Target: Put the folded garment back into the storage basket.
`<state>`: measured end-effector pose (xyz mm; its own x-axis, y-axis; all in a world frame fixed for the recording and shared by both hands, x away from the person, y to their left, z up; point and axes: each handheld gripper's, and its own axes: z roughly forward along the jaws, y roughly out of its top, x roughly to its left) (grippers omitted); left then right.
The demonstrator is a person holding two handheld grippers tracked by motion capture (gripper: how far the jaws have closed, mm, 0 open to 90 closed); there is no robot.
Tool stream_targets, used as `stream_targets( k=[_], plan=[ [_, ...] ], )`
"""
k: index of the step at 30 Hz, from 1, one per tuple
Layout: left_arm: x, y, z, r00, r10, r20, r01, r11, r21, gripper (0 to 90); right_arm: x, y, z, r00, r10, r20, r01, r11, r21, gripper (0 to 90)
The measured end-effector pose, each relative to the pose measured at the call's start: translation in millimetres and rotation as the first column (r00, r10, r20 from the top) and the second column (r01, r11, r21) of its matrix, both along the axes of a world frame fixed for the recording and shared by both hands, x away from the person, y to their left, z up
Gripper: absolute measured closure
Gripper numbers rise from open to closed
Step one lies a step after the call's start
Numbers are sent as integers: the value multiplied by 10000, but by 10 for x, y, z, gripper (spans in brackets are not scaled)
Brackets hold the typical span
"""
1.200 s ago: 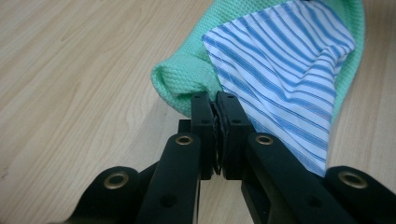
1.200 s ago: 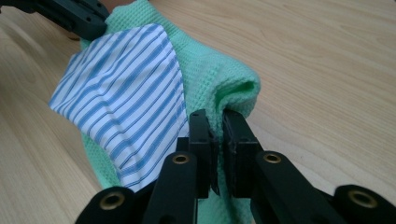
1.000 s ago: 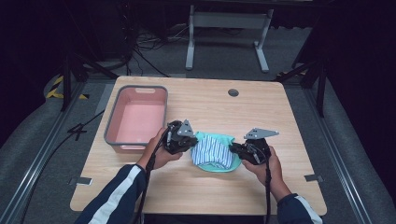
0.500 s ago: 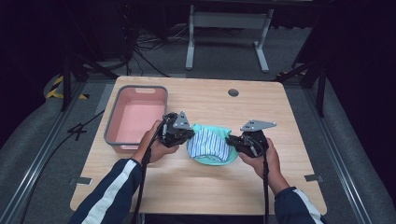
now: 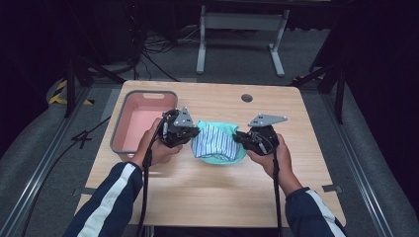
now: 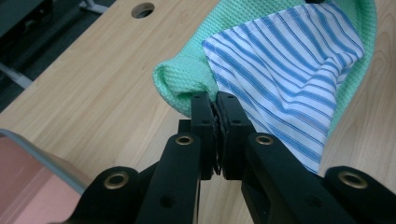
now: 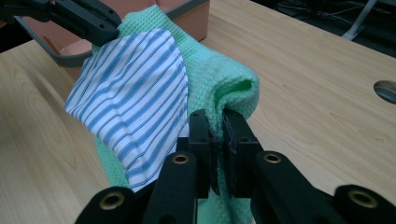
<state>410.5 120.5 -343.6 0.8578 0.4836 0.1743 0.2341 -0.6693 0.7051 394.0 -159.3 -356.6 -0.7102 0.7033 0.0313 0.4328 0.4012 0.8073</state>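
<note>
A green waffle-weave cloth (image 5: 232, 157) with a blue-and-white striped panel (image 5: 215, 143) hangs between my two grippers above the middle of the wooden table (image 5: 207, 192). My left gripper (image 5: 193, 134) is shut on the cloth's left edge; up close its jaws pinch the green cloth (image 6: 180, 79) beside the striped panel (image 6: 285, 79). My right gripper (image 5: 241, 139) is shut on the opposite edge, the green cloth (image 7: 224, 79) folding over its jaws next to the striped panel (image 7: 130, 98). The left gripper's jaw shows far off at the top left of the right gripper view.
A pink bin with a grey rim (image 5: 129, 117) stands at the table's left, just behind the left hand; its corner (image 7: 187, 14) lies behind the cloth in the right gripper view. A round cable hole (image 5: 246, 98) sits at the table's far side.
Both grippers have carried the cloth slightly away from the person, toward the bin side. The cloth has bunched narrower between them, with the striped panel on top.
</note>
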Motion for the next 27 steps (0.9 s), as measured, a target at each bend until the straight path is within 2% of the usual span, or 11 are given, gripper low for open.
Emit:
stream_targets(
  k=[3, 7, 18, 27],
  plan=[
    [11, 70, 52, 9998, 182, 103, -181, 9998, -76, 865, 41, 57, 49, 10000, 41, 72, -40, 10000, -17, 832],
    [28, 163, 111, 9991, 391, 163, -388, 9990, -205, 865, 95, 122, 106, 9999, 103, 45, -104, 9998, 197, 832],
    [24, 415, 286, 9962, 791, 364, -781, 9965, -289, 865, 169, 401, 303, 9985, 432, 346, -437, 9989, 143, 832],
    [14, 567, 369, 9924, 1152, 433, -1146, 9933, -171, 865, 230, 584, 349, 9977, 550, 391, -553, 9984, 77, 831]
  ],
)
